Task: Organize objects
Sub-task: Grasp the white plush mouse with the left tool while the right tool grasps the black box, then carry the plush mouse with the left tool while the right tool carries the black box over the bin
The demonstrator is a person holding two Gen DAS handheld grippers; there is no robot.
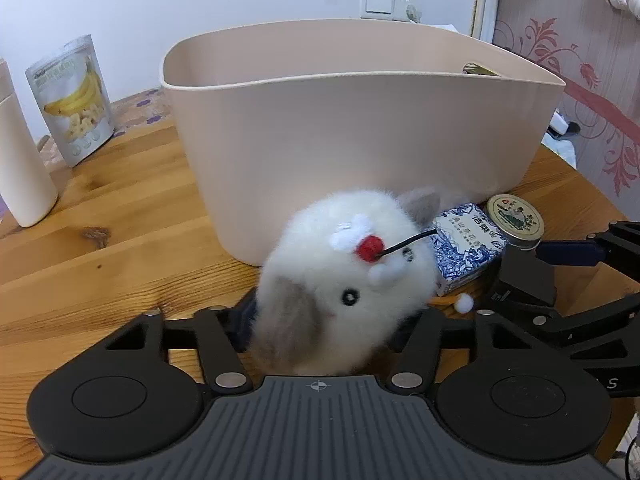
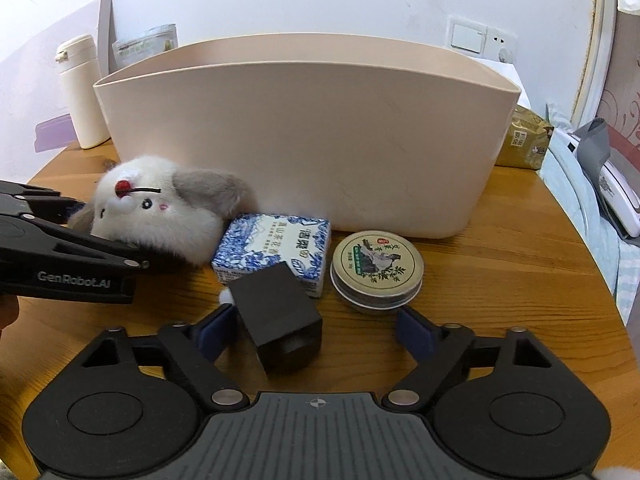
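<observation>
A white plush bunny (image 1: 344, 280) with grey ears and a red cherry lies on the wooden table in front of a beige bin (image 1: 360, 132). My left gripper (image 1: 324, 324) is shut on the bunny; it also shows in the right wrist view (image 2: 116, 248) at the bunny (image 2: 160, 212). My right gripper (image 2: 316, 332) is open above a black block (image 2: 280, 316), which lies between its fingers untouched. A blue-and-white box (image 2: 276, 252) and a round tin (image 2: 378, 268) sit just beyond, before the bin (image 2: 304, 140).
A banana-chip pouch (image 1: 70, 96) and a white bottle (image 1: 20, 152) stand at the left. A gold packet (image 2: 524, 140) lies right of the bin. The table's round edge (image 2: 592, 248) curves on the right, with a bed and devices beyond.
</observation>
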